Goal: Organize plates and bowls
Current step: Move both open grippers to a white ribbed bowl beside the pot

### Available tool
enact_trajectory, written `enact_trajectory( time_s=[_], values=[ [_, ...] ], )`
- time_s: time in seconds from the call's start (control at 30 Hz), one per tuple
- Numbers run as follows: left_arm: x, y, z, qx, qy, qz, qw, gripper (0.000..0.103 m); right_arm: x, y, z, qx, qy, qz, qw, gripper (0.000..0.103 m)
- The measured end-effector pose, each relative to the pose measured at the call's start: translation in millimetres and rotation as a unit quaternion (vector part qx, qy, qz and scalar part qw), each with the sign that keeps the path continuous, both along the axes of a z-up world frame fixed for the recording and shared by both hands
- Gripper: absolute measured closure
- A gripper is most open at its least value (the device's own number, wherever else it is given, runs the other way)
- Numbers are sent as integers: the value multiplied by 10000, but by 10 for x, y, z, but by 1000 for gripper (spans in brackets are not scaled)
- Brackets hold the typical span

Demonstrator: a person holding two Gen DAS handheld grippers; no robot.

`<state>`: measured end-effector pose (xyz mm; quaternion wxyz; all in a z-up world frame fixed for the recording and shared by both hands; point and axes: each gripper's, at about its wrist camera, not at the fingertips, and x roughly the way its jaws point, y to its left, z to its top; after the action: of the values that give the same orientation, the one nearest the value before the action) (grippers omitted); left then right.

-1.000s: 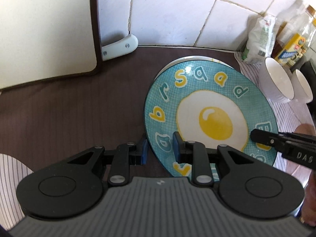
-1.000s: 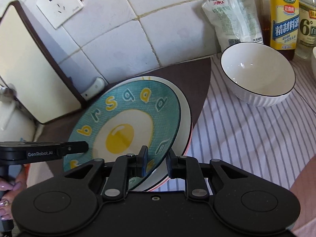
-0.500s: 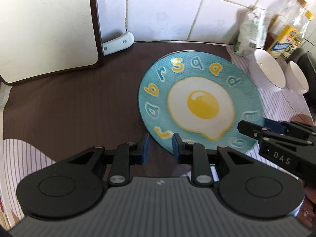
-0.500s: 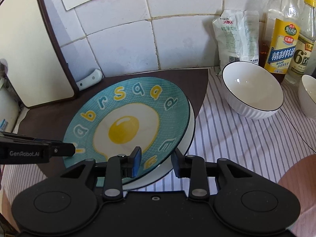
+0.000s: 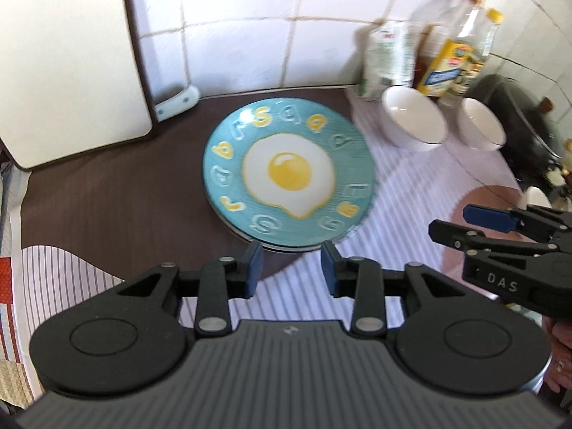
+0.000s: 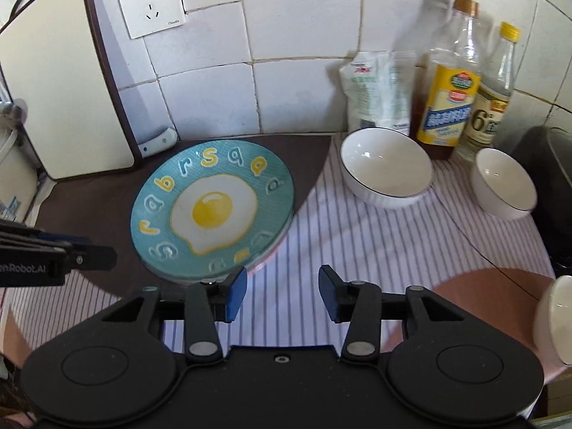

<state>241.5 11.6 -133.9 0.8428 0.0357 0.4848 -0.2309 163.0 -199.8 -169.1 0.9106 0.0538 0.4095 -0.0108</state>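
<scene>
A teal plate with a fried-egg picture (image 5: 289,175) (image 6: 214,211) lies flat on top of a stack of plates, on the brown mat. My left gripper (image 5: 291,264) hovers just in front of the stack, its jaws opening with nothing between them. My right gripper (image 6: 282,286) hangs at the stack's near right side over the striped cloth, its jaws also opening and empty. Each gripper shows in the other's view: the right gripper (image 5: 461,223) and the left gripper (image 6: 96,248). A large white bowl (image 6: 386,171) and a smaller white bowl (image 6: 500,186) stand to the right.
A cutting board (image 6: 60,89) leans on the tiled wall at the left, a knife handle (image 6: 159,141) beside it. A bag (image 6: 379,93) and bottles (image 6: 450,89) stand at the back. A dark appliance (image 6: 550,178) is at the far right, another white bowl (image 6: 554,321) at the right edge.
Both grippers were shut on the tilted teal plate's rim. They have let go, opened and drawn back and up; the plate now rests flat on the stack.
</scene>
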Motion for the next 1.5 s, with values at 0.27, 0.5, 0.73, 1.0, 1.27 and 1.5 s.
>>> enact_trajectory(
  time_s=[0.27,0.5,0.73,1.0,1.27,1.5],
  values=[
    [-480,-243,335,54,-138,-366,9992,53,-482,-213,321,-246,-164,-33,9996,40],
    [-771,-471,458,-7,-177,-652,9977,35,-894,-518,461,-409,-265,-189,9986,32],
    [-980,-842,472,109,-276,-1014,9944,24,-1244,-887,440,-309,-481,-309,9979,17],
    [-1034,-1325,301,201,-280,-1156,9927,11,-1595,-1303,115,-262,-1048,-387,9934,13],
    [-970,-1936,-34,8,-377,-1186,9922,9,-1838,-1885,-539,-217,-1551,-958,9830,12],
    [-939,-2585,-430,-407,-308,-1222,9912,9,-1891,-2354,-1092,157,-1666,-1686,9714,12]
  ],
)
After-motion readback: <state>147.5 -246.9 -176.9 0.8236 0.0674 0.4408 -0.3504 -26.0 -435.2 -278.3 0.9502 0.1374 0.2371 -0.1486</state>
